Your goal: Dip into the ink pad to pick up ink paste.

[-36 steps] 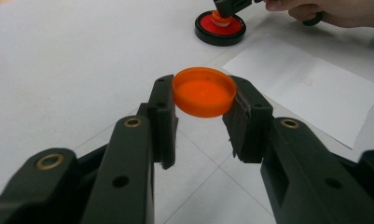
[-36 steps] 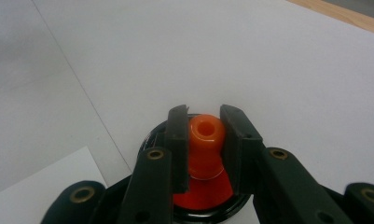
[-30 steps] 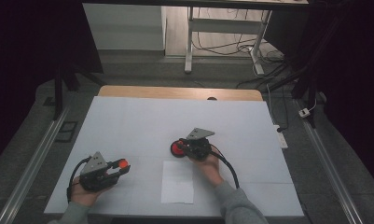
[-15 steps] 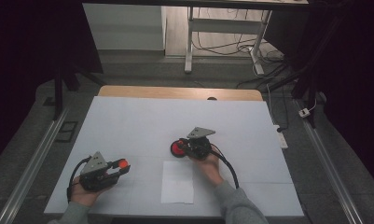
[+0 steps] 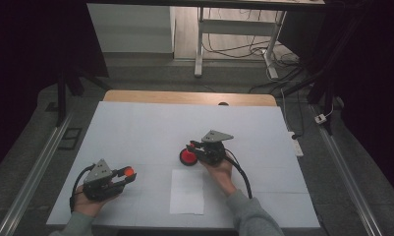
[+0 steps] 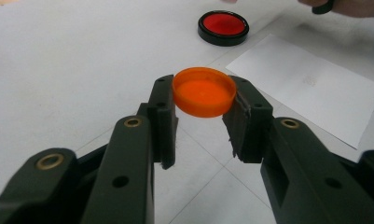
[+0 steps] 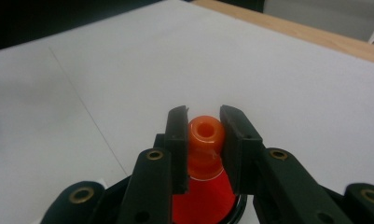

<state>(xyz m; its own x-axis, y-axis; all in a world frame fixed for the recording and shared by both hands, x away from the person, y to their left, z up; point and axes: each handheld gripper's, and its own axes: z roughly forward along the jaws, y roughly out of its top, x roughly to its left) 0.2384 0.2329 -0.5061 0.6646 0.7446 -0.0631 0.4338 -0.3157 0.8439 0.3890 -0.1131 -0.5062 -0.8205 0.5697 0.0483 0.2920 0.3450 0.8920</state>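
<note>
My left gripper (image 5: 127, 173) rests low at the table's front left, shut on a round orange cap (image 5: 129, 171). In the left gripper view the cap (image 6: 204, 92) sits open side up, with the left gripper (image 6: 201, 107) pinching it by its rim. My right gripper (image 5: 193, 146) is near the table's middle, pointing left, directly over a red disc with a black rim (image 5: 187, 157). In the right gripper view the right gripper (image 7: 204, 116) is shut on an orange nozzle-like piece (image 7: 204, 135) with a hole in its top. The disc's red (image 7: 203, 205) shows under it.
A white paper sheet (image 5: 187, 191) lies flat on the white table (image 5: 135, 128) between the two hands, just in front of the red disc (image 6: 223, 25). A wooden strip (image 5: 184, 97) edges the table's far side. Metal rails run along both sides.
</note>
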